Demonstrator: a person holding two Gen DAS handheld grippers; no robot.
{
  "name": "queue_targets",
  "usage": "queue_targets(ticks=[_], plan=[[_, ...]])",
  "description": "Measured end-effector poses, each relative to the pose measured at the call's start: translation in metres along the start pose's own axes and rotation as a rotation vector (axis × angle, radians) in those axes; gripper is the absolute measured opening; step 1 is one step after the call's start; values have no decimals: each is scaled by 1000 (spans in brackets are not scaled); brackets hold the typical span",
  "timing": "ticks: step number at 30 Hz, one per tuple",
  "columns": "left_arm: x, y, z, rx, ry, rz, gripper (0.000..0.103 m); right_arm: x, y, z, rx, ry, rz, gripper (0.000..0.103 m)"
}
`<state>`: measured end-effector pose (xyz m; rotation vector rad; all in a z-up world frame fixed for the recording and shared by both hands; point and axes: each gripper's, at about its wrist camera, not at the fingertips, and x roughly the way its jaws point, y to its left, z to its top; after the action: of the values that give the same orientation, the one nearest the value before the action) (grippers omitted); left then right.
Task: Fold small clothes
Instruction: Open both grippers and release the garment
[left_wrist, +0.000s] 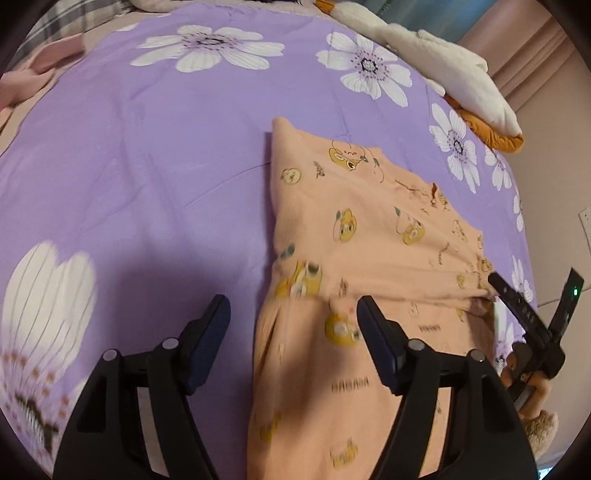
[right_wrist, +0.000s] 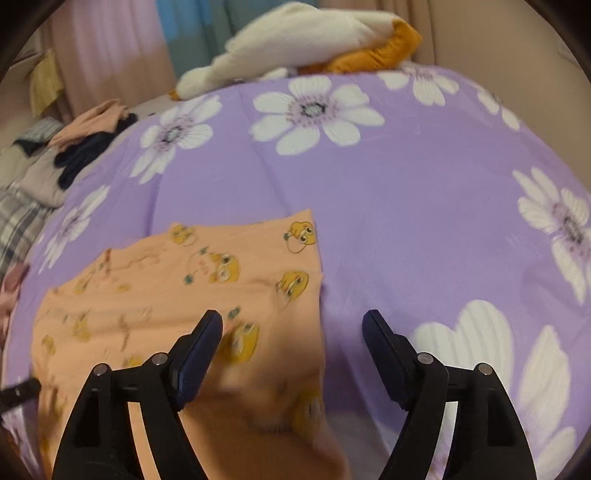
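We're looking at one peach garment (left_wrist: 369, 236) with yellow cartoon prints, lying flat on the purple flowered quilt (left_wrist: 147, 166), and we're holding two grippers over it. Our left gripper (left_wrist: 293, 308) is hanging with its jaws spread wide and nothing between them, one finger over bare quilt, the other over the cloth's left part. Our right gripper (right_wrist: 291, 321) is also standing wide apart and empty, straddling the garment's right edge.

In the left view the garment is sitting at about 3 o'clock of centre and running down to 6, with a fold line crossing it. Its near end is getting cut off by the frame and blurred, so we can't tell what kind of clothing it is.

One white and orange plush toy (left_wrist: 443, 74) is lying at 1 o'clock on the quilt's far edge. Only the left view is showing the other gripper poking in at 4 o'clock by the garment's side. Only the right view is showing a pile of clothes (right_wrist: 85, 147) at 10 o'clock, too fuzzy to count.
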<state>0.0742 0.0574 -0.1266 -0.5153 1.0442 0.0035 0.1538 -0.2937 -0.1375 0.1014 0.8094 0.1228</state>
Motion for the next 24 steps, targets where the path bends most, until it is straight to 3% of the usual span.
queue_targets(ticks=[7,13,16,24], plan=[[-34,-6,-25,22,-27,3,76,-53,-7,-31,-69,0,41,78],[-40,-4,-53,44,5,7,77,-71,-25,-63,13,80,147,78],[-39,1,-70,47,32,9,77,-77,-29,-82,19,112,149,78],[-38,10,-94,-8,88,-54,75,-90,-35,-107,91,172,246,78]])
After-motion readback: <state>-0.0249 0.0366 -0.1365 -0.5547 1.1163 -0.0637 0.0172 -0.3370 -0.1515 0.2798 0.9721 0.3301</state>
